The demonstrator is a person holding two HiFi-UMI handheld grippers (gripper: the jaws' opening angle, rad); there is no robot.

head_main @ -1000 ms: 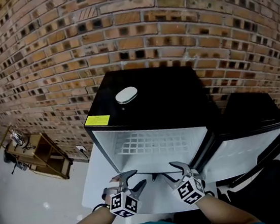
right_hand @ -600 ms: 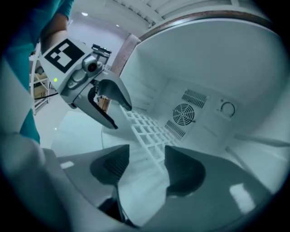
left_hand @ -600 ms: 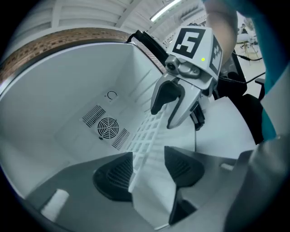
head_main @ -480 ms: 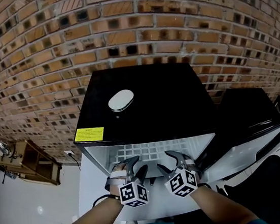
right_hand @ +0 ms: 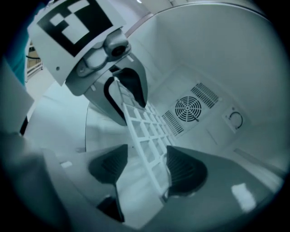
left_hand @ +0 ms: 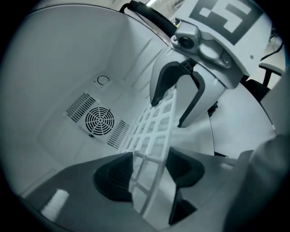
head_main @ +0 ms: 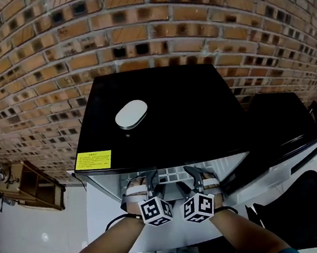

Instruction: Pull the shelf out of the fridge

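Note:
The black mini fridge (head_main: pixel 157 117) stands open, its white grid shelf (head_main: pixel 171 177) just inside the opening. Both grippers reach in side by side at the shelf's front edge. In the left gripper view, the left gripper (left_hand: pixel 149 174) has its pads on either side of the shelf (left_hand: pixel 152 136), jaws apart. In the right gripper view, the right gripper (right_hand: pixel 145 170) straddles the shelf (right_hand: pixel 145 131) too; its jaws are opening, with a gap at the left pad. Each view shows the other gripper further along the same edge. From the head view, the left gripper (head_main: pixel 144 182) and right gripper (head_main: pixel 198 174) almost touch.
The fridge door (head_main: pixel 281 136) hangs open to the right. A white oval object (head_main: pixel 131 114) lies on the fridge top. A round fan grille (left_hand: pixel 99 120) sits in the back wall. A wooden rack (head_main: pixel 24 184) stands at left, a black chair (head_main: pixel 308 207) at lower right, a brick wall behind.
Both grippers have moved forward from in front of the fridge into its opening and come closer together, now straddling the shelf's front edge. The head view has shifted nearer the fridge.

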